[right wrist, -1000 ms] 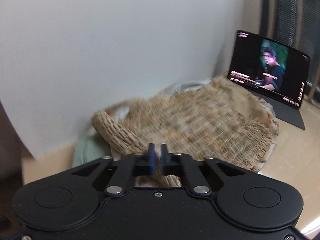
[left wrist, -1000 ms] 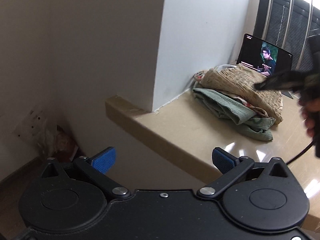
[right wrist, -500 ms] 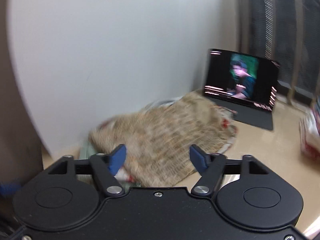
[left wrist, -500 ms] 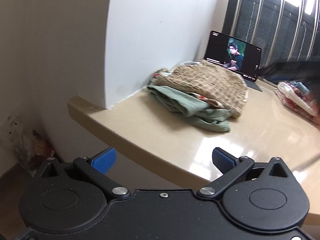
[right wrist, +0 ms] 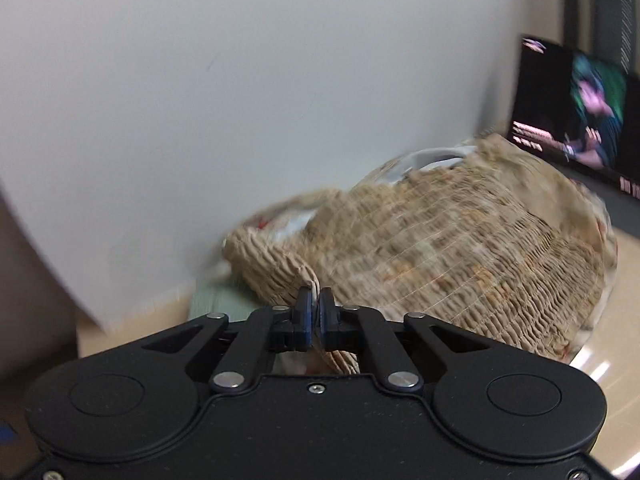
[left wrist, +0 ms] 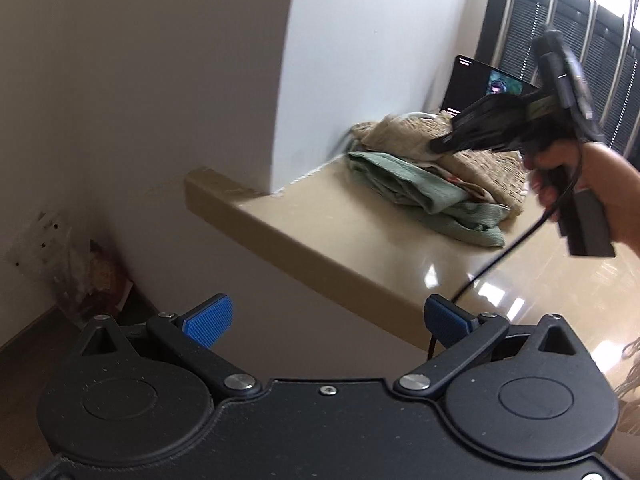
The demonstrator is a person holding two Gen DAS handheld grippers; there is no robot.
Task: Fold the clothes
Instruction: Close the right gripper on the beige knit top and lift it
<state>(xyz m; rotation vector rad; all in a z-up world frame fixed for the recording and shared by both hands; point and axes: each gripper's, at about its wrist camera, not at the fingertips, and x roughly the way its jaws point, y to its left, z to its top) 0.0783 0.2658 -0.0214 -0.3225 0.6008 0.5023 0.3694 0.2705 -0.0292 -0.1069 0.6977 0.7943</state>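
A pile of clothes lies on a beige counter (left wrist: 360,240) against a white wall. On top is a tan ribbed knit garment (right wrist: 460,248), also in the left wrist view (left wrist: 400,132). A green garment (left wrist: 420,192) lies under it. My right gripper (right wrist: 315,304) is shut on the near edge of the tan garment; it also shows in the left wrist view (left wrist: 436,146) reaching into the pile. My left gripper (left wrist: 326,320) is open and empty, off the counter's near edge.
A tablet (right wrist: 576,112) playing video stands behind the pile. Dark window blinds with metal bars (left wrist: 580,40) are at the far right. A cable (left wrist: 500,256) hangs from the right gripper's handle. A bag (left wrist: 80,276) sits on the floor at the left.
My right gripper was open half a second ago; it has moved down to the pile and shut on the tan garment. The left gripper swung left and back, still open.
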